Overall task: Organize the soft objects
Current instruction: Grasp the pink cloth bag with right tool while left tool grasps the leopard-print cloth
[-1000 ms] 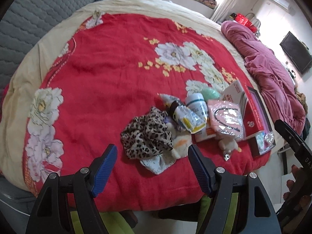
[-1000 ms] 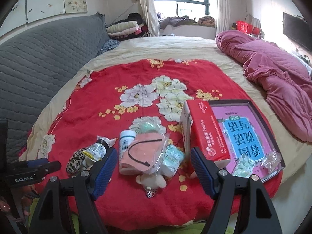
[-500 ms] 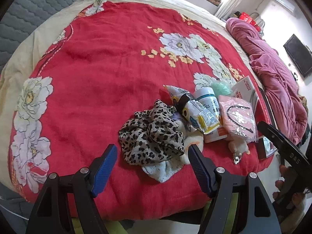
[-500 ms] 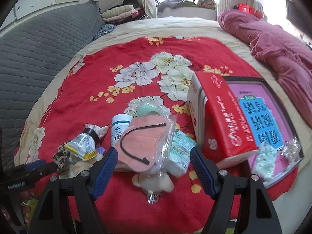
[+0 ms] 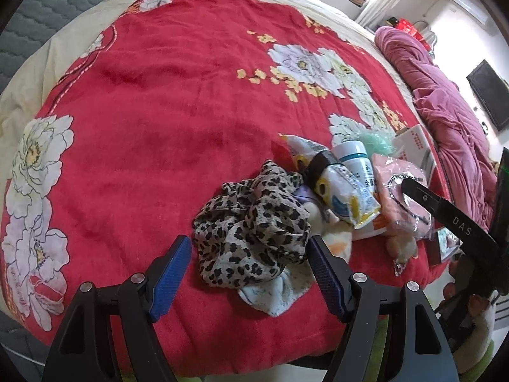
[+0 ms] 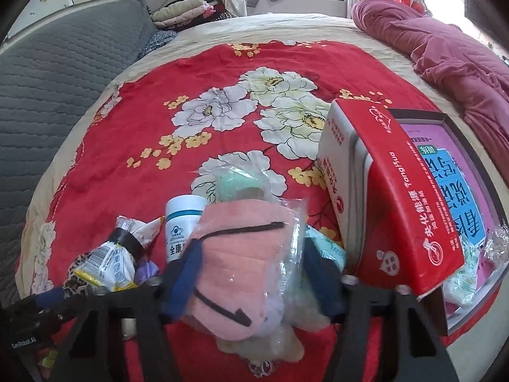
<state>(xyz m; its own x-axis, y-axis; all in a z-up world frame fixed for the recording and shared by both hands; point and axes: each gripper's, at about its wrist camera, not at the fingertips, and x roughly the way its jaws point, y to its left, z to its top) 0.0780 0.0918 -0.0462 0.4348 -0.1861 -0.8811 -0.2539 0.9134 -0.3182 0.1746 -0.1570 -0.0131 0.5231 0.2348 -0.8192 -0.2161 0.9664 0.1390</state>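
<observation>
Both grippers had dropped closer. Left wrist view: left gripper stood wide around the leopard scarf; "DAS" showed. Right wrist view: right gripper was closing around the bagged pink cloth, beside a "YangHua" box on the red floral blanket.

- The bed is spread with a red blanket printed with white flowers, over a cream cover.
- A leopard-print cloth lies bunched on the blanket near the front edge.
- A pale blue cloth lies partly under it.
- A red carton lies beside a shallow dark box.
- A crumpled pink quilt lies along the far side.
</observation>
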